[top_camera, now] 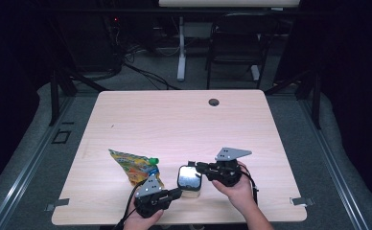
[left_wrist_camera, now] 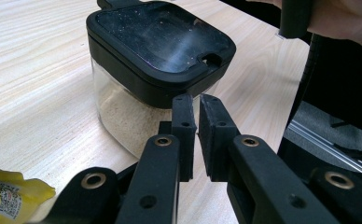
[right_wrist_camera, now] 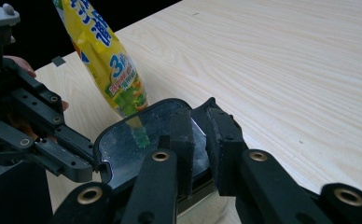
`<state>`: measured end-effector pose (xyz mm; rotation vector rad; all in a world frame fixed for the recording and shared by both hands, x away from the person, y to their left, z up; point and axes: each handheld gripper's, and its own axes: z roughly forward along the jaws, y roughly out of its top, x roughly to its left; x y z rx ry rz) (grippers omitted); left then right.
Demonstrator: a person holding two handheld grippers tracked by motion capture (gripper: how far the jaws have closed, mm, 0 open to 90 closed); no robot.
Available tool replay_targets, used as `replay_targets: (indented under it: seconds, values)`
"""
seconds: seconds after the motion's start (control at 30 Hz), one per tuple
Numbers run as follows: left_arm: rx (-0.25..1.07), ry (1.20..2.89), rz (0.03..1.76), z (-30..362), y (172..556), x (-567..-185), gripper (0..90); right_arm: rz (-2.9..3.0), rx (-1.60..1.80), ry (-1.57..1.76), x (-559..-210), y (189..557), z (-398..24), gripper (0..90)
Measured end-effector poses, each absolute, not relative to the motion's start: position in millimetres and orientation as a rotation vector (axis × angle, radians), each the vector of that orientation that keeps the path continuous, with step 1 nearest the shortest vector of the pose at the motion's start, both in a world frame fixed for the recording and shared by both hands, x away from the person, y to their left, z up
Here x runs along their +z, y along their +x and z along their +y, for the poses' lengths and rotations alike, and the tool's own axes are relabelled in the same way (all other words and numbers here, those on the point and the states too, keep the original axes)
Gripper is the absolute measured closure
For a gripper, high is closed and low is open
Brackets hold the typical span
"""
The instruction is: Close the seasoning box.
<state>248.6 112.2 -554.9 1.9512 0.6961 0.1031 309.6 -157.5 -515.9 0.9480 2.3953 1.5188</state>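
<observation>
Partly hidden: jar (right_wrist_camera: pixel 137 149) lid behind right hand-held gripper (right_wrist_camera: pixel 198 140).

Yellow snack pouch (top_camera: pixel 135 167) with green cap lying on pale wooden desk (top_camera: pixel 174 124); black chair (top_camera: pixel 237 43) standing beyond far edge.

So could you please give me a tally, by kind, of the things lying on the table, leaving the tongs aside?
Clear container with black lid, pale powder inside: 1
Yellow snack pouch with green cap: 1
Total: 2
</observation>
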Motion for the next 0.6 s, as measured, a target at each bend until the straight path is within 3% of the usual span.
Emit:
replay_targets:
  seconds: [0.6]
  values:
    - [0.117,1.94,0.711,110.0,251.3,-555.4,84.5,2.398,1.518,0.948,-521.2,309.0,-158.1,81.3]
